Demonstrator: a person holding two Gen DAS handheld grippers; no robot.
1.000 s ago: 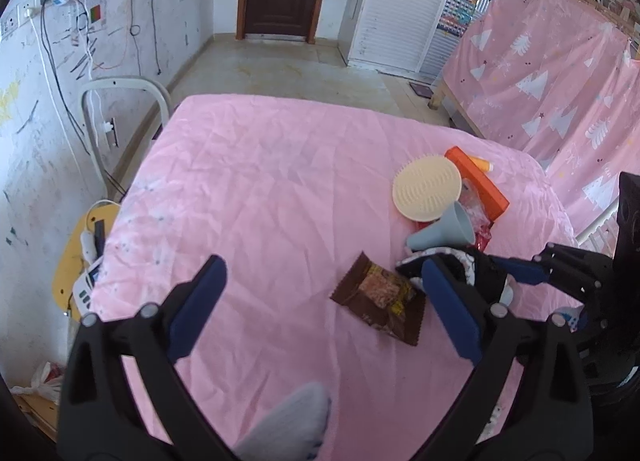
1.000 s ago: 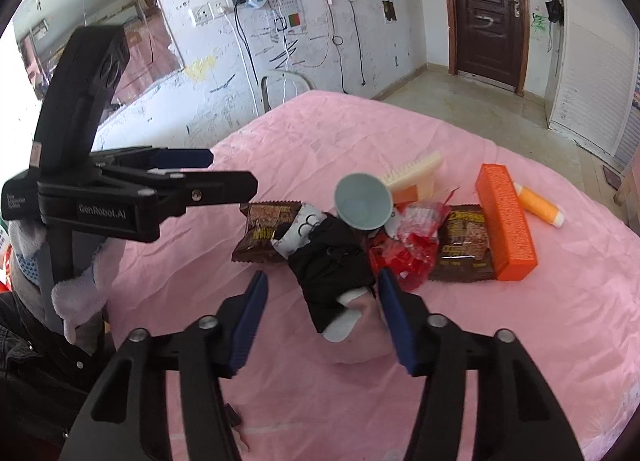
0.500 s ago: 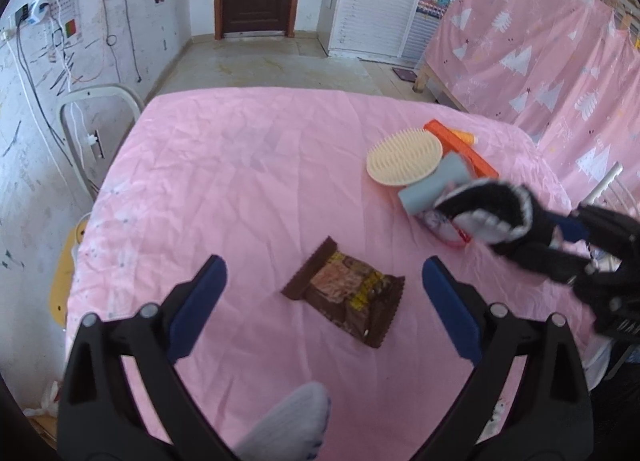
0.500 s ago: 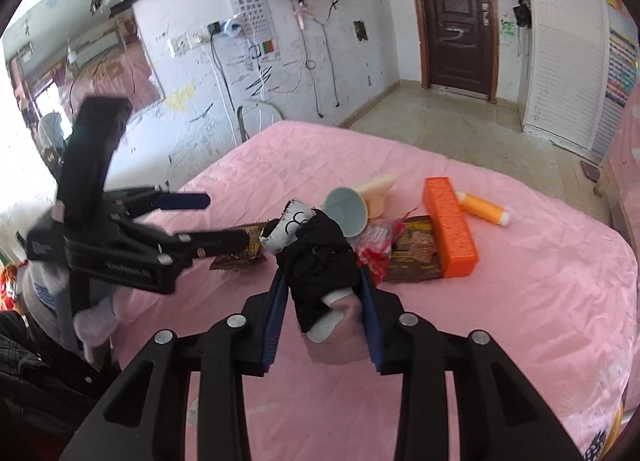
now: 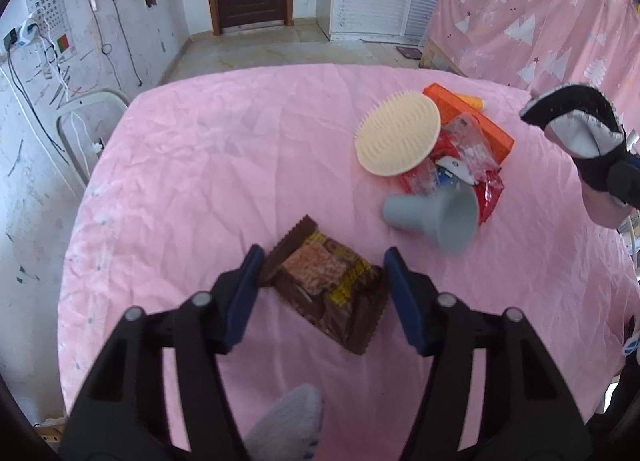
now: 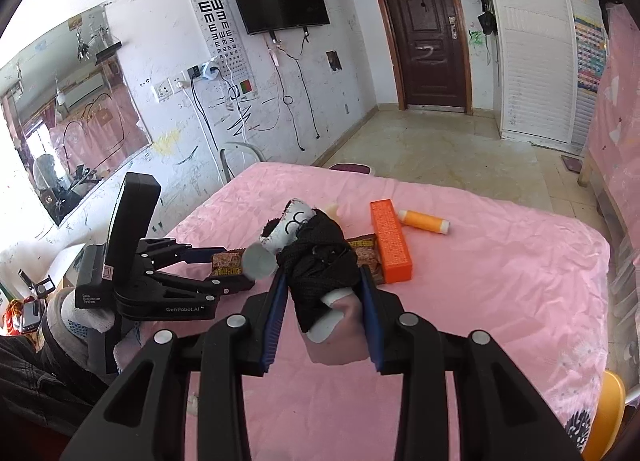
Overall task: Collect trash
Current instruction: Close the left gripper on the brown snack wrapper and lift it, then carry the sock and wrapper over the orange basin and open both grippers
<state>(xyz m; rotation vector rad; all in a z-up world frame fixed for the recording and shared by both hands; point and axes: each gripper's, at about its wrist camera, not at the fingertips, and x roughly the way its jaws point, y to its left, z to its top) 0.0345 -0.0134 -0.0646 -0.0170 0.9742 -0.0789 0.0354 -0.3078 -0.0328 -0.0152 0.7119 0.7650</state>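
My right gripper [image 6: 323,293] is shut on a black, white and pink glove [image 6: 320,273] and holds it above the pink table; the glove also shows at the right edge of the left wrist view [image 5: 580,141]. My left gripper [image 5: 320,281] is open, its blue pads on either side of a brown snack wrapper [image 5: 328,285] lying flat on the table. A red crumpled wrapper [image 5: 452,169] lies beside a grey cup [image 5: 440,213] on its side. A second brown wrapper [image 6: 362,251] lies next to the orange box.
A cream round brush [image 5: 398,133], an orange box [image 6: 390,247] and an orange tube [image 6: 424,221] lie on the pink tablecloth [image 5: 200,165]. A white chair [image 5: 84,121] stands at the table's left edge. A pink curtain [image 5: 540,21] hangs at the right.
My right gripper closed on the glove and lifted it off the table, to the right. My left gripper moved down over the brown wrapper and narrowed around it. The grey cup shifted.
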